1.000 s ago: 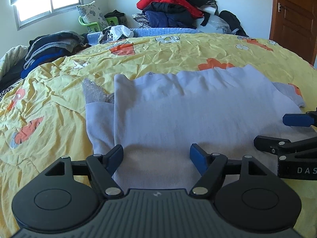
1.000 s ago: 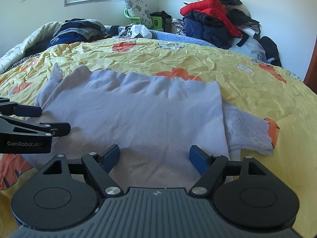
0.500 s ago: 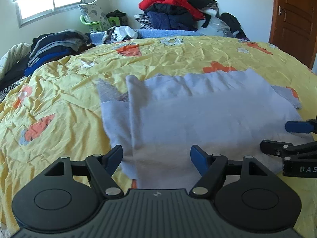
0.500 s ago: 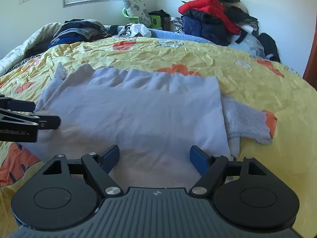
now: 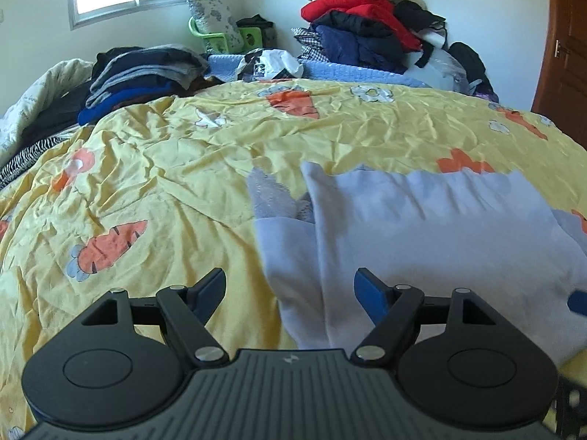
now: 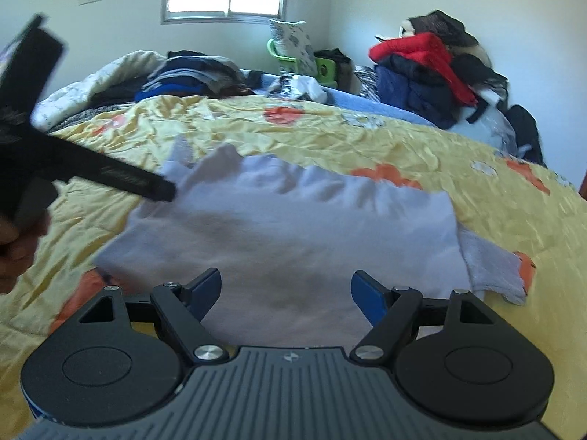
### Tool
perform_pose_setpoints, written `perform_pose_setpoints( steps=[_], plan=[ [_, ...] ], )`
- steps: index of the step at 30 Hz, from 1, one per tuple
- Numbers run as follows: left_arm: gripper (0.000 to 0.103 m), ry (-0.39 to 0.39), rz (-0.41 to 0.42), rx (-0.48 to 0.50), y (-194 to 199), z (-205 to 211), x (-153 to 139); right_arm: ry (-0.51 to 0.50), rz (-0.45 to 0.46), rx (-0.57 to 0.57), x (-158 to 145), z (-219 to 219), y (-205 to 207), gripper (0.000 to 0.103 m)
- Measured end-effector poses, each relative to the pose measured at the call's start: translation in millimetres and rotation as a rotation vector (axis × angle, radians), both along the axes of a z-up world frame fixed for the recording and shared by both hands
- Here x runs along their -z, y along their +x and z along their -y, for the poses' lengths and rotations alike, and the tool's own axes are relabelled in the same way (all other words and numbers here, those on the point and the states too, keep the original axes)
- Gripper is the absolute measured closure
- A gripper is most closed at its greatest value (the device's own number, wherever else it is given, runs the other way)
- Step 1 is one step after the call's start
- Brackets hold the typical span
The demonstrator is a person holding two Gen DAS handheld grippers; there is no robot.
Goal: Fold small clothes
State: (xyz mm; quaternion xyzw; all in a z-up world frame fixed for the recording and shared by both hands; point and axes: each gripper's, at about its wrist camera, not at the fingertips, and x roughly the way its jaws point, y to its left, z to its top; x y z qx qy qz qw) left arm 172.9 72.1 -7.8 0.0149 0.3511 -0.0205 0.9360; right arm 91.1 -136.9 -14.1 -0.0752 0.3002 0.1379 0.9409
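A pale lilac garment (image 5: 422,238) lies folded flat on the yellow bedsheet (image 5: 146,183), with a rougher grey-lilac part sticking out at its far left corner. My left gripper (image 5: 291,289) is open above the garment's near left edge, with nothing between its blue pads. In the right wrist view the same garment (image 6: 312,227) spreads ahead, a sleeve end poking out at its right side. My right gripper (image 6: 286,288) hovers open over its near edge and holds nothing. A blurred dark finger (image 6: 121,179) of the left gripper crosses the left of that view, raised above the garment's left side.
A stack of folded dark clothes (image 5: 143,69) sits at the bed's far left. A heap of red and navy jackets (image 5: 367,25) rises at the back right. A green chair (image 5: 227,35) with a cushion stands under the window, and a wooden door (image 5: 565,47) is at the right.
Both grippers have drawn back and lifted off the garment. The left wrist view has swung left, so the garment now sits to its right. The jaws stay apart.
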Motion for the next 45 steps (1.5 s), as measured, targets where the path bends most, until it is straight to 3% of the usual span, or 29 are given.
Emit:
perform_pose_setpoints(
  steps=[13, 24, 26, 30, 36, 39, 44, 45],
  plan=[
    [0.026, -0.071, -0.059, -0.011, 26.3, -16.3, 8.0, -0.138, 0.057, -0.133, 5.7, -51.8, -30.6, 0.022],
    [0.024, -0.391, -0.213, 0.092, 68.3, -50.2, 18.2, -0.343, 0.098, -0.190, 30.3, -98.1, -36.9, 0.025],
    [0.019, -0.436, -0.225, 0.107, 74.3, -52.6, 20.1, -0.377, 0.125, -0.185, 33.8, -104.8, -37.2, 0.025],
    [0.019, -0.504, -0.241, 0.158, 86.4, -51.9, 23.1, -0.452, 0.178, -0.174, 38.9, -119.7, -34.0, 0.025],
    [0.019, -0.521, -0.223, 0.204, 100.1, -45.9, 25.5, -0.521, 0.235, -0.165, 45.1, -138.0, -24.8, 0.027],
    [0.019, -0.551, -0.202, 0.193, 106.5, -46.8, 27.7, -0.562, 0.268, -0.170, 49.9, -149.6, -20.4, 0.034],
    [0.019, -0.549, -0.165, 0.188, 114.7, -42.8, 29.5, -0.589, 0.262, -0.208, 56.1, -163.5, -15.3, 0.073],
    [0.019, -0.534, -0.161, 0.186, 115.3, -40.3, 28.8, -0.600, 0.263, -0.215, 57.9, -166.0, -15.3, 0.074]
  ],
)
